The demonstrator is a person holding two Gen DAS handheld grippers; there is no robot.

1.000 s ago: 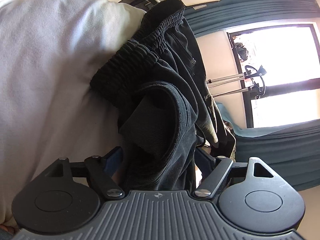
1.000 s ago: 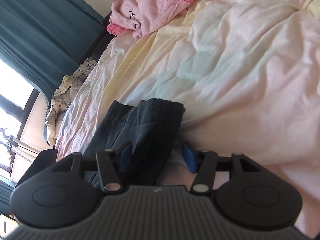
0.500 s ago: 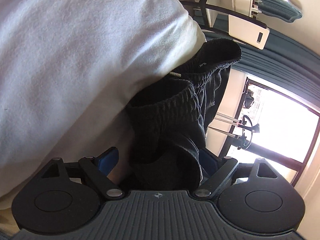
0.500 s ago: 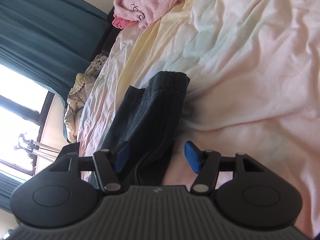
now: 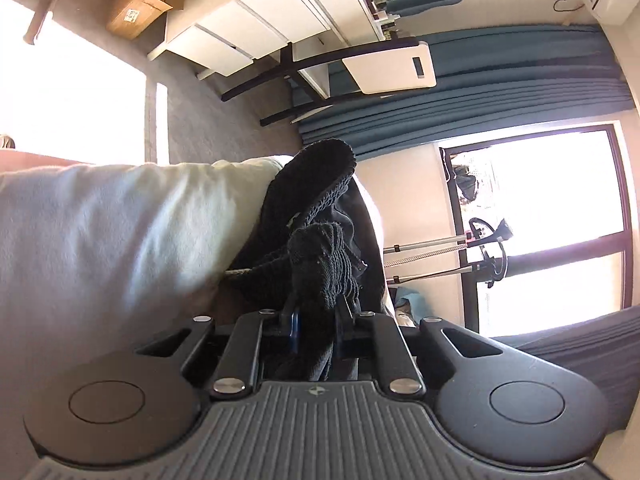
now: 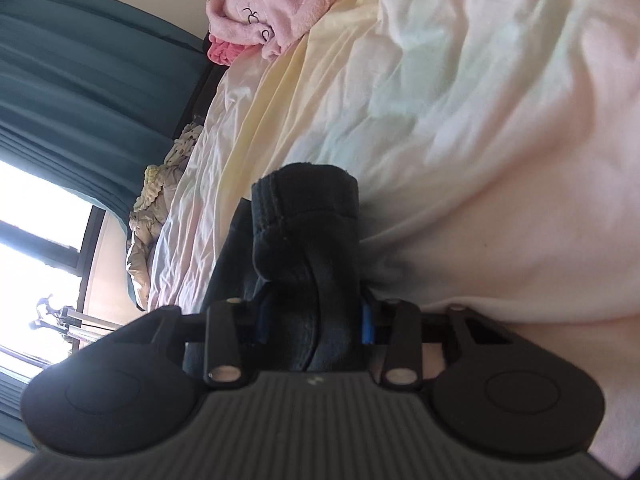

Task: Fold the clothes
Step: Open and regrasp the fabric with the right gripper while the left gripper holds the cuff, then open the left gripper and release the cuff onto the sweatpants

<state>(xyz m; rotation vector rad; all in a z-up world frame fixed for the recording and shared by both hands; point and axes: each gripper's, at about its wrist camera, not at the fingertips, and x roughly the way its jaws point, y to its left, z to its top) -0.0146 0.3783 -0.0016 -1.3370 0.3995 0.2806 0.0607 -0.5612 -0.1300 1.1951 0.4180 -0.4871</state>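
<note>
Black shorts [image 5: 320,248] pinched in both grippers (waistband left).

black garment [image 5: 320,248]: ribbed matt knit cloth between the claw's pads
bedsheet [image 6: 460,100]: pale, soft, wrinkled cloth beyond the claw
left gripper [image 5: 316,316]: matt black plastic, shiny metal screws

Black shorts [image 5: 320,248], pale sheet [image 6: 460,100], teal curtains [image 5: 500,80]

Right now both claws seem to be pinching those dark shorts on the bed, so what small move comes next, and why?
Probably lift both ends together. The left gripper has just closed on the waistband of the shorts, the right gripper on a hem, and the cloth lies bunched on the bedsheet.
</note>
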